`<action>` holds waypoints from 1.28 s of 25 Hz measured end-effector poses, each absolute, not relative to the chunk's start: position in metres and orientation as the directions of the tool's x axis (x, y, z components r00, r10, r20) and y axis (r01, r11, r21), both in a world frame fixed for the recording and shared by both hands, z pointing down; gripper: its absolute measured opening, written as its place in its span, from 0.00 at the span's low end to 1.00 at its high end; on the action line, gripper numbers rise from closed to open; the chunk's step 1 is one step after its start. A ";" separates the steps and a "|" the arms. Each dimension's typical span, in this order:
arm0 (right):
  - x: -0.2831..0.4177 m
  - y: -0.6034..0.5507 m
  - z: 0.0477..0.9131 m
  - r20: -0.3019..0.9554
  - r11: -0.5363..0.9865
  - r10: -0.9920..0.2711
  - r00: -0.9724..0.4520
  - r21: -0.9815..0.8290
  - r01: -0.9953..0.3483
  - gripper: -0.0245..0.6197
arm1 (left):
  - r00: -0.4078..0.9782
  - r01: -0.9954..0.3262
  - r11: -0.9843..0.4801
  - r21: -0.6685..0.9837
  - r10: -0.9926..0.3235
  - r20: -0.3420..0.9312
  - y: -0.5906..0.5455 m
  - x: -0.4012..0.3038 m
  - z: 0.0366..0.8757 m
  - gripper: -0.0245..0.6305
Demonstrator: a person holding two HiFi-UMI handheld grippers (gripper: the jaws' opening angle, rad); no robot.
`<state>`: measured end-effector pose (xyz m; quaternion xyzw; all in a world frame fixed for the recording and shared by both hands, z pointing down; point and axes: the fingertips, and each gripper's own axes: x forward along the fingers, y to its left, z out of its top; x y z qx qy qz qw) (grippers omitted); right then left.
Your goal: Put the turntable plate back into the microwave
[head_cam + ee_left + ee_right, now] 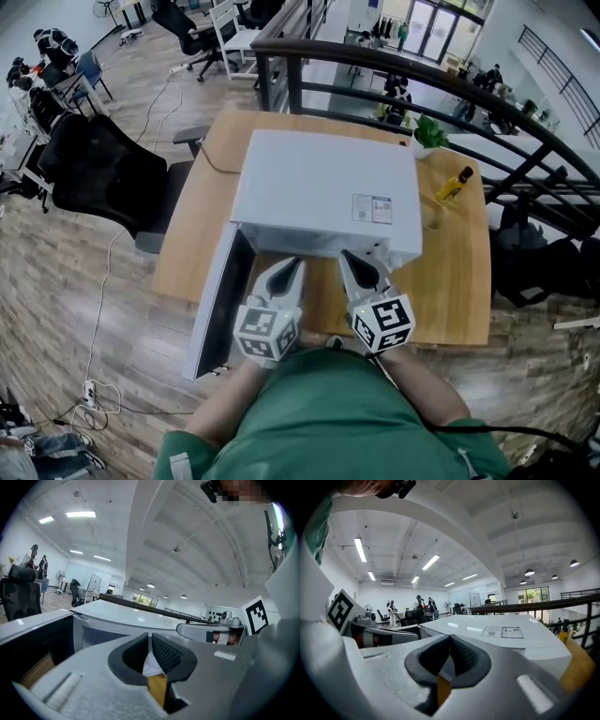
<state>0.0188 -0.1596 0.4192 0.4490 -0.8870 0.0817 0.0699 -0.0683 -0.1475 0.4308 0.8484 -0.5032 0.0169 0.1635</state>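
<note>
Turntable plate: in no view, so either in the cavity, which the microwave top hides, or out of frame. Door hangs open at left. Left gripper and right gripper: jaws together, empty, just before the opening. My guess is the plate is placed; next, push the door shut.

Microwave on table, bottle beside it

L tool, R tool by microwave
</note>
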 end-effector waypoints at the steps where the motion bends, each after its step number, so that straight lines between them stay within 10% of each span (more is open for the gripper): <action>1: 0.020 -0.160 0.418 0.193 0.580 -0.789 -0.583 -0.078 -0.811 0.04 | 0.493 -0.860 -0.441 0.258 -0.848 0.194 -0.147 -0.068 0.431 0.09; 32: 0.023 -0.155 0.420 0.186 0.578 -0.796 -0.576 -0.052 -0.814 0.04 | 0.514 -0.852 -0.464 0.243 -0.827 0.225 -0.145 -0.058 0.437 0.09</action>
